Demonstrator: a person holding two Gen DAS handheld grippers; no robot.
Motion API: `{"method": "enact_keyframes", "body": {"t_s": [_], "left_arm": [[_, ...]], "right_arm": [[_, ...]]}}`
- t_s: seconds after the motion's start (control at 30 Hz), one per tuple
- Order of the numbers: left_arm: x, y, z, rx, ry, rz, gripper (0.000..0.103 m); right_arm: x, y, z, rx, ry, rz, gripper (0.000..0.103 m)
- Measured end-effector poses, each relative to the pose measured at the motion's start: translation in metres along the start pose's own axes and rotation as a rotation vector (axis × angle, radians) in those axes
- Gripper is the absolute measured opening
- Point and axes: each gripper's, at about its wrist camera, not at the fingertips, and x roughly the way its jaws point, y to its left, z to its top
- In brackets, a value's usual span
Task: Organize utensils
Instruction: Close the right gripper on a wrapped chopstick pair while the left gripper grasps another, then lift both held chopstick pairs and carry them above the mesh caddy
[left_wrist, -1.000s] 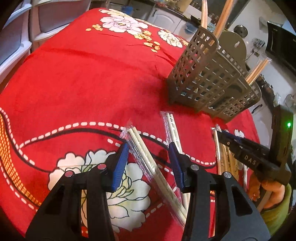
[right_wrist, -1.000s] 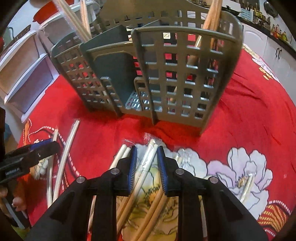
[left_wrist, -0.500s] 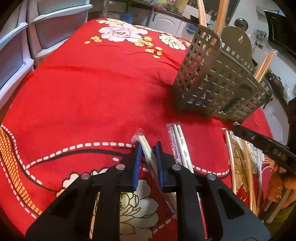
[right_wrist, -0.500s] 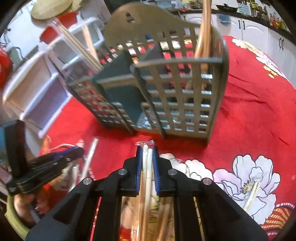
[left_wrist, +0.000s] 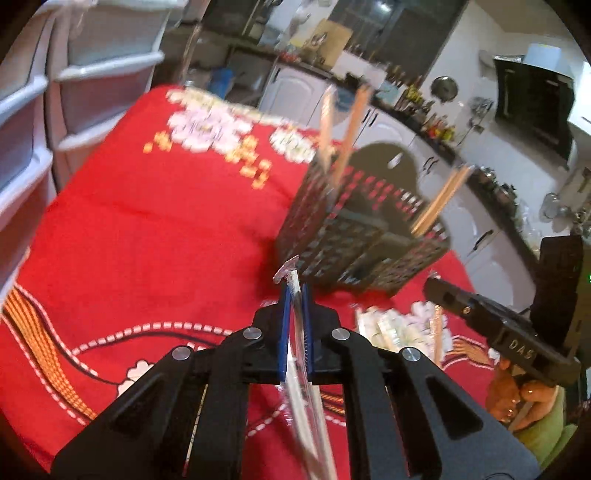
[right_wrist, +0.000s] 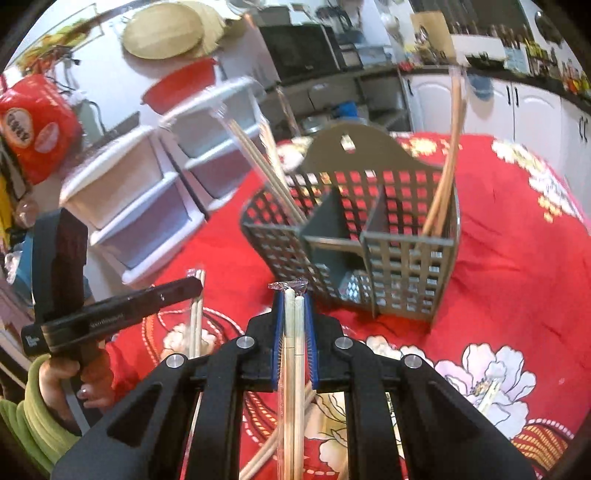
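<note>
A grey slotted utensil caddy (left_wrist: 354, 236) (right_wrist: 369, 243) stands on the red flowered tablecloth, with wooden chopsticks upright in its outer compartments. My left gripper (left_wrist: 294, 295) is shut on a plastic-wrapped pair of chopsticks (left_wrist: 301, 369), lifted above the cloth just short of the caddy. My right gripper (right_wrist: 294, 299) is shut on another wrapped pair of chopsticks (right_wrist: 293, 369), also held up in front of the caddy. Each gripper shows in the other's view: the right one (left_wrist: 436, 286) and the left one (right_wrist: 195, 286).
More wrapped chopsticks (left_wrist: 391, 328) lie on the cloth (left_wrist: 147, 229) between the grippers, and loose ones (right_wrist: 197, 325) lie lower left in the right wrist view. White plastic drawer units (right_wrist: 147, 206) stand beside the table. Kitchen cabinets (right_wrist: 517, 107) line the back.
Both grippers closed on wrapped chopstick pairs and lifted them off the cloth, tilting up toward the caddy. The left wrist view is blurred from fast motion.
</note>
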Motion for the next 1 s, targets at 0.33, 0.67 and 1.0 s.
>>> {"method": "enact_keyframes", "body": {"t_s": [0.33,0.67,1.0], "left_arm": [[-0.036,-0.031,0.015,0.058,-0.101,-0.032,0.001],[-0.045,-0.058,0.021,0.099,-0.131,-0.066,0.001],[-0.054,-0.088,0.038,0.157,-0.173,-0.101,0.001]], "right_arm": [[-0.05,0.021,0.01,-0.094,-0.151,0.009,0.011],[-0.086,0.026,0.01,-0.128,-0.266,-0.009,0.011],[-0.115,0.015,0.018,-0.11,-0.356,-0.027,0.011]]}}
